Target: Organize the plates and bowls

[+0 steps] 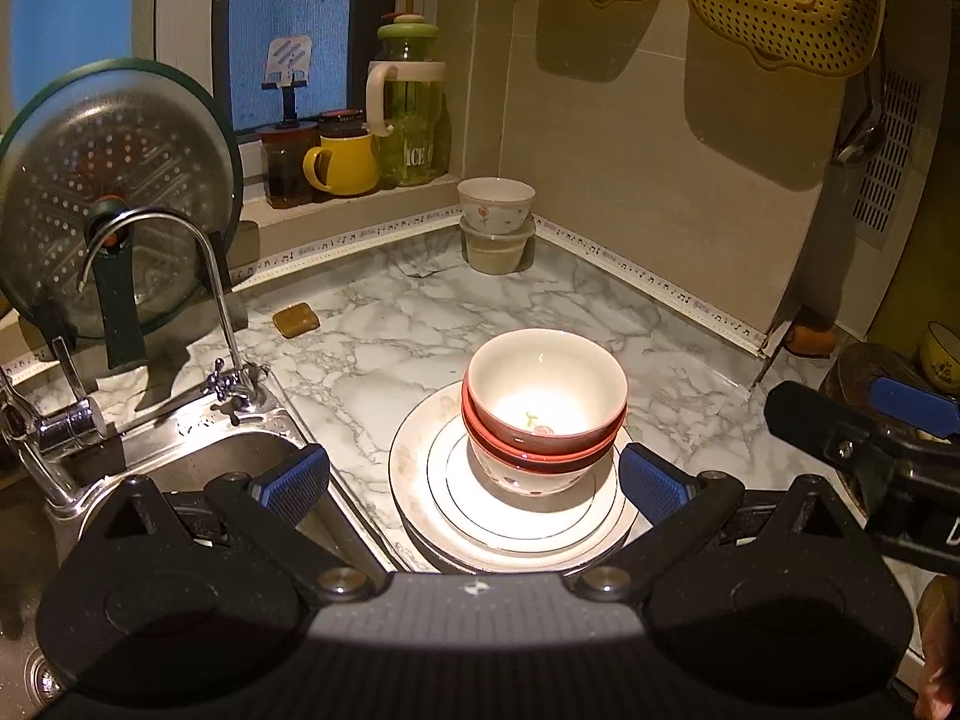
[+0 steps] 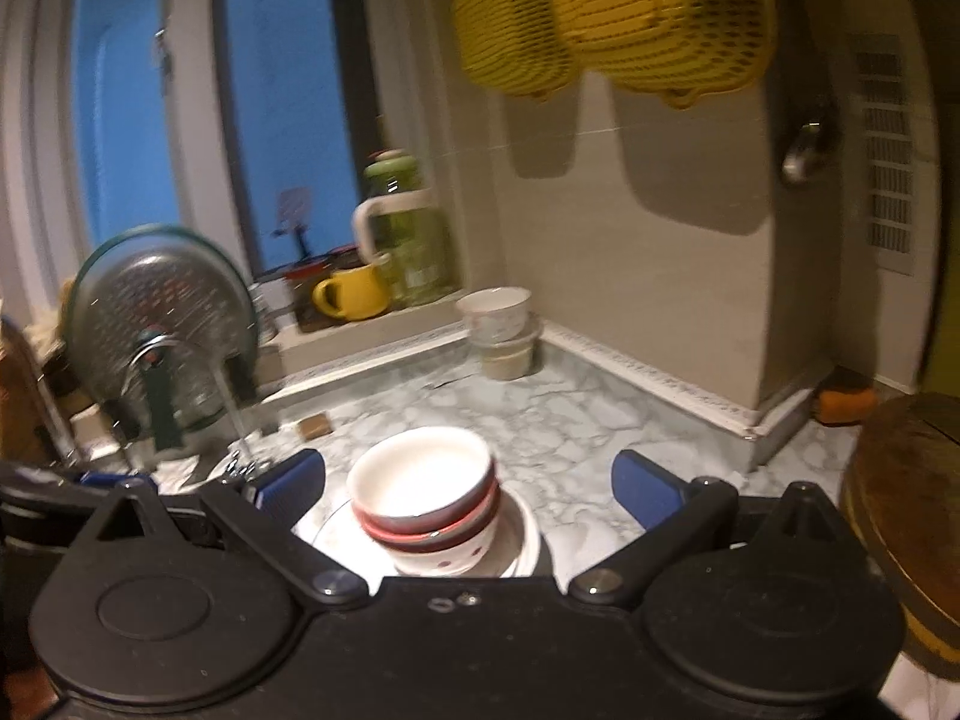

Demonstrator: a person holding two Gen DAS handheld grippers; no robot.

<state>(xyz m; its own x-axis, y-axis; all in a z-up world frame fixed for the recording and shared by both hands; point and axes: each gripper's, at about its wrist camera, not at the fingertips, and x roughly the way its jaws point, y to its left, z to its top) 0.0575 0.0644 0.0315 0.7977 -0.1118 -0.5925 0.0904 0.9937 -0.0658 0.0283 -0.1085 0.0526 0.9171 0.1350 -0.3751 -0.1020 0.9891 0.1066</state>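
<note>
Marble counter bears bowls stacked on plates; left gripper and right gripper gape empty.

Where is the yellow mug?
The yellow mug sits on the window ledge at back left in both views, between a dark jar and the green pitcher.

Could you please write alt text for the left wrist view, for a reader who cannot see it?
A stack of nested bowls sits on stacked white plates on a marble counter, just ahead of the open, empty left gripper. A steel sink and faucet lie to the left; another bowl rests on a container in the far corner.
</note>
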